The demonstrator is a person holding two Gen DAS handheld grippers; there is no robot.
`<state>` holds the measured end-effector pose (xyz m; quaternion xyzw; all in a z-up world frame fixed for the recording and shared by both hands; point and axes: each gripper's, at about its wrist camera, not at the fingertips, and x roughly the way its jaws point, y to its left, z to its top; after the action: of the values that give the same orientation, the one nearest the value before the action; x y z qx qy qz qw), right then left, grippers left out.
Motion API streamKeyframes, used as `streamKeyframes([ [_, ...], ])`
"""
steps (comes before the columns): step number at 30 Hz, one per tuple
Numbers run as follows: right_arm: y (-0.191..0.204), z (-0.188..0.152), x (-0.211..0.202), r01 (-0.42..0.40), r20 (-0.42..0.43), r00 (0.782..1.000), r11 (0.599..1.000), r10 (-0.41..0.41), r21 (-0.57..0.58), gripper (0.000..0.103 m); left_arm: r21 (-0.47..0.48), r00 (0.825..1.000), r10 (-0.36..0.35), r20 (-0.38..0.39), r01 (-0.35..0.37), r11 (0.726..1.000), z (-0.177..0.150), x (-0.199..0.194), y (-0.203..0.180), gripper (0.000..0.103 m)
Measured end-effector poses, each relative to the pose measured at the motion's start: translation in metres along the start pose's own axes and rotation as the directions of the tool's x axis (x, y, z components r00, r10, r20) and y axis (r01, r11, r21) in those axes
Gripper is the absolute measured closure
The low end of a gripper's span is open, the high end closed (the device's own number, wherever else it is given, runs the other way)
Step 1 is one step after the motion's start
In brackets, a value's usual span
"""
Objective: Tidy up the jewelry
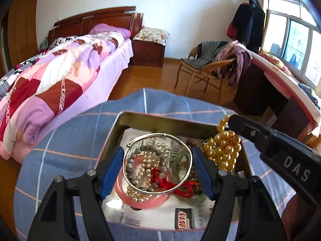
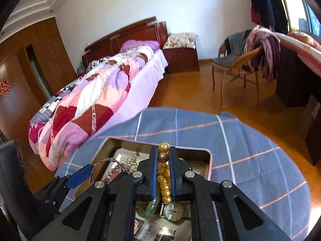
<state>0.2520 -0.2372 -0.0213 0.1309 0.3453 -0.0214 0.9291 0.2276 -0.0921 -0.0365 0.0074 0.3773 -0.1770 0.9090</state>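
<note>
A metal tin [image 1: 156,121] lined with newspaper sits on a blue checked cloth and holds mixed jewelry. My left gripper [image 1: 157,169] is shut on a silver bangle [image 1: 140,140], its blue pads touching the ring's two sides above the tin. Under it lie a pink bangle [image 1: 128,196], pearl and grey bead bracelets [image 1: 147,160], a red cord and a green jade piece [image 1: 180,156]. My right gripper [image 2: 163,172] is shut on a gold bead strand [image 2: 164,177], also seen in the left wrist view [image 1: 222,150], over the tin's right side. A wristwatch [image 2: 173,211] lies below.
The blue cloth [image 2: 240,150] covers a round table. A bed [image 1: 60,76] with a patchwork quilt stands to the left. A wicker chair [image 1: 208,68] draped with clothes and a desk [image 1: 280,84] by the window stand to the right, across wooden floor.
</note>
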Motion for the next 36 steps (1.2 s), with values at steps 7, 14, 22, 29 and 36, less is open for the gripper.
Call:
streamKeyframes([
  [7, -0.007, -0.015, 0.033, 0.007, -0.099, 0.995, 1.0, -0.005, 0.016, 0.089, 0.022, 0.995, 0.062, -0.082, -0.061, 0.998, -0.01, 0.021, -0.003, 0.032],
  [14, -0.008, -0.022, 0.007, -0.013, -0.037, 0.999, 0.999, 0.014, 0.032, 0.033, 0.045, 0.988, 0.118, -0.098, -0.114, 0.992, -0.009, 0.019, -0.009, 0.02],
  [22, -0.009, -0.029, -0.054, 0.002, 0.074, 0.997, 0.995, -0.009, 0.1, 0.033, 0.009, 0.99, 0.122, -0.064, -0.122, 0.993, -0.01, -0.016, -0.011, 0.002],
  [29, -0.005, -0.054, -0.099, 0.059, 0.098, 0.993, 0.992, -0.07, 0.114, 0.033, 0.024, 0.985, 0.167, -0.036, -0.167, 0.986, -0.03, -0.053, -0.014, 0.0],
  [36, 0.001, -0.087, -0.136, 0.084, 0.086, 0.992, 0.992, -0.092, 0.097, 0.033, 0.024, 0.972, 0.229, 0.051, -0.231, 0.973, -0.056, -0.103, -0.012, 0.0],
])
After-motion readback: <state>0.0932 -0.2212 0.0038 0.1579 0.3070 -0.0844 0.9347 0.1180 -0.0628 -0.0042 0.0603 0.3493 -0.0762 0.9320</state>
